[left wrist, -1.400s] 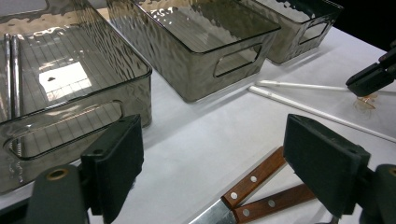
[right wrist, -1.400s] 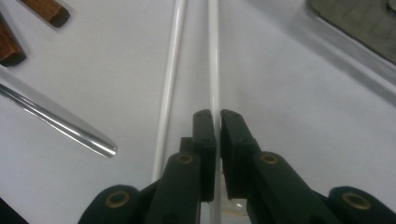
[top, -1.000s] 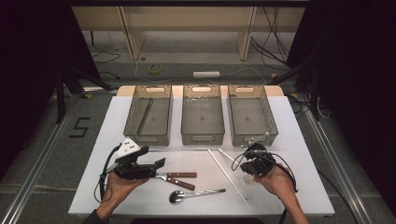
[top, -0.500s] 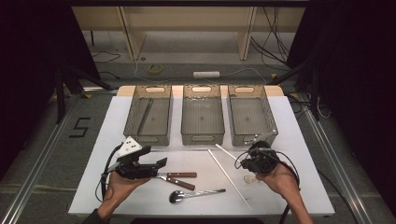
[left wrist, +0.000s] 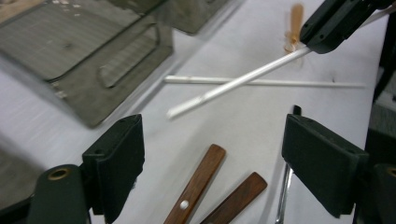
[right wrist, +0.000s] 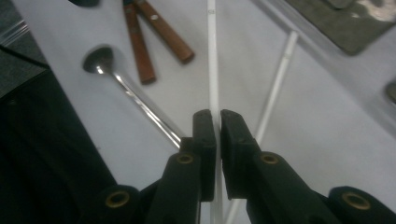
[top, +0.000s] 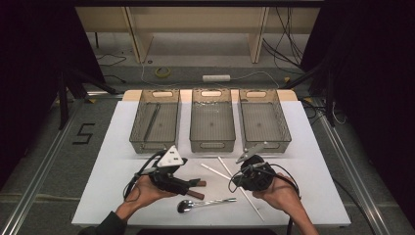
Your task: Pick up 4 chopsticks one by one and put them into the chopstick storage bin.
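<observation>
My right gripper [right wrist: 215, 116] is shut on a thin white stick [right wrist: 212, 56] that runs away from its jaws, just above the white table. In the high view this gripper [top: 235, 182] points left with the stick [top: 214, 171] held out in front. A second white stick [top: 244, 192] lies slanted on the table beside it. My left gripper [top: 192, 185] stands open over two brown wooden handles [left wrist: 198, 182]; its jaws [left wrist: 215, 135] hold nothing. A metal spoon [top: 205, 202] lies near the front edge.
Three grey mesh bins stand in a row at the back: left [top: 138, 128], middle [top: 211, 146], right [top: 284, 128]. The left bin has a long thin rod [top: 151, 120] in it. The white tabletop [top: 318, 161] has free room at the right and far left.
My right gripper has moved left and a little up, swinging the gripped white stick away from the other one. My left gripper has slid right along the wooden handles.
</observation>
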`<action>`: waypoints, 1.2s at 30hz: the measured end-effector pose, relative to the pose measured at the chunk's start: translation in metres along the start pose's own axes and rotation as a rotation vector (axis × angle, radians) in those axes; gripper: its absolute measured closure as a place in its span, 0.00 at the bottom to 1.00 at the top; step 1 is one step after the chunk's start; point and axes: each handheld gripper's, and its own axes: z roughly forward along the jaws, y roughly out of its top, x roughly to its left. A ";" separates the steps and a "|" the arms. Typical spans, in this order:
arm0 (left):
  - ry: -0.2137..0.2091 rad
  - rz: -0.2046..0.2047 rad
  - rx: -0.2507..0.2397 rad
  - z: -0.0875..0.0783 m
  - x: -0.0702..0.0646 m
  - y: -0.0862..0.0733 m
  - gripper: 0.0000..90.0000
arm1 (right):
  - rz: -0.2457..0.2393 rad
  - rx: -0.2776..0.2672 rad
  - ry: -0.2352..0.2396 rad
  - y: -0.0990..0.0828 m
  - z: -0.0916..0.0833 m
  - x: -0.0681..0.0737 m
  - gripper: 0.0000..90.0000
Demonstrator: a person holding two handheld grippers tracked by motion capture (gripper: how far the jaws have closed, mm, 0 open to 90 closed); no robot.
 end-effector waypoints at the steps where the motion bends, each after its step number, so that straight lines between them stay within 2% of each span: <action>1: -0.006 0.025 0.018 0.004 -0.002 0.001 0.23 | -0.007 0.001 0.007 0.001 0.001 0.002 0.95; 4: -0.035 0.083 0.068 0.015 -0.007 0.003 0.23 | -0.028 0.006 0.027 0.003 0.003 0.008 0.95; 8: -0.063 0.121 0.107 0.025 -0.010 0.001 0.25 | -0.051 0.011 0.046 0.003 0.005 0.012 0.95; 12: -0.066 0.159 0.139 0.030 -0.012 0.000 0.27 | -0.072 0.017 0.063 0.005 0.006 0.018 0.95; 20: -0.070 0.235 0.186 0.038 -0.019 0.000 0.38 | -0.102 0.020 0.097 0.008 0.007 0.026 0.95; 26: -0.087 0.294 0.207 0.041 -0.024 0.000 0.52 | -0.112 0.020 0.118 0.008 0.007 0.028 0.95; 33: -0.103 0.339 0.208 0.037 -0.027 0.001 0.71 | -0.138 0.026 0.133 0.007 0.008 0.028 0.95; 36: -0.132 0.378 0.215 0.034 -0.028 0.002 0.78 | -0.152 0.028 0.147 0.006 0.006 0.027 0.95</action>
